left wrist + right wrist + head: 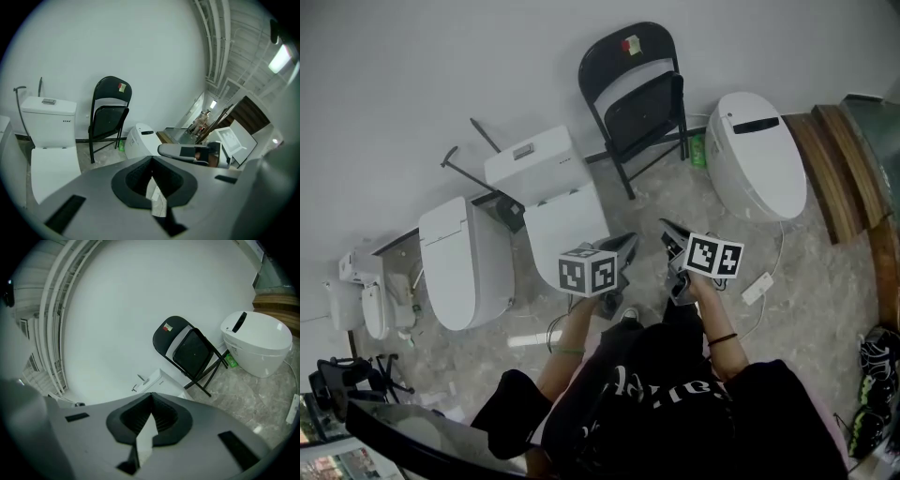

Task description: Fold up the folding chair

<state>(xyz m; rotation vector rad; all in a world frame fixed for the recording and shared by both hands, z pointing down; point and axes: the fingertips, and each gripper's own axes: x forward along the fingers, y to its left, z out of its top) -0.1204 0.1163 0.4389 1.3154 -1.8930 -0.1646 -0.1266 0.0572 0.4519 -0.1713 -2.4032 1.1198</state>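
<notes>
The black folding chair (637, 103) stands against the white wall between two toilets, its seat tipped up close to the backrest; a small sticker marks the top of the back. It also shows in the left gripper view (108, 117) and the right gripper view (190, 350). Both grippers are held in front of the person, well short of the chair and touching nothing. My left gripper (626, 246) is shut and empty, its jaws meeting in its own view (151, 161). My right gripper (672, 234) is shut and empty too (151, 399).
A white toilet with a tank (548, 187) stands left of the chair, another toilet (464, 258) further left. A rounded tankless toilet (757, 150) sits right of the chair, with a green bottle (697, 150) between. Wooden boards (839, 159), a power strip (757, 287) and shoes (872, 384) lie at the right.
</notes>
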